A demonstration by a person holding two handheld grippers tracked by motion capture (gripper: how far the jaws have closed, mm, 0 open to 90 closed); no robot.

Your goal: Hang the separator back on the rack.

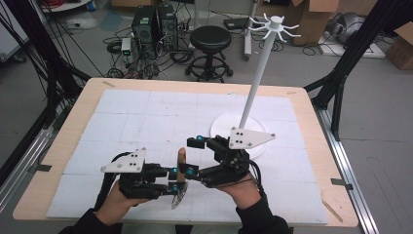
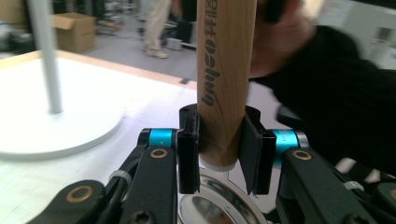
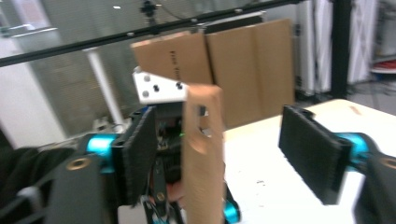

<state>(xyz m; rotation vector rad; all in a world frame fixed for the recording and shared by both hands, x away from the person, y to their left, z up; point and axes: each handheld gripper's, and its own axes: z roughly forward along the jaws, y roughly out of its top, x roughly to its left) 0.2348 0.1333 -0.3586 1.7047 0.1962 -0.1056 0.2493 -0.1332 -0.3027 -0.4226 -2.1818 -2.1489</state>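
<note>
With the wooden handle (image 2: 224,79) clamped upright in the left gripper (image 1: 171,179), right gripper (image 1: 193,156) spread wide around it, gripping nothing; handover done, hanging on the rack (image 1: 263,63) left.

A light wooden table (image 1: 73,127) with rounded corners carries the scene. A white gridded mat (image 1: 146,117) covers most of its top and leaves a bare wooden margin along every edge. On the mat, right of centre, rests the round white base (image 1: 221,127) of a rack, from which a slender white pole (image 1: 258,78) rises to a crown of hooks (image 1: 274,25). The table stands on a grey floor (image 1: 380,122).
</note>
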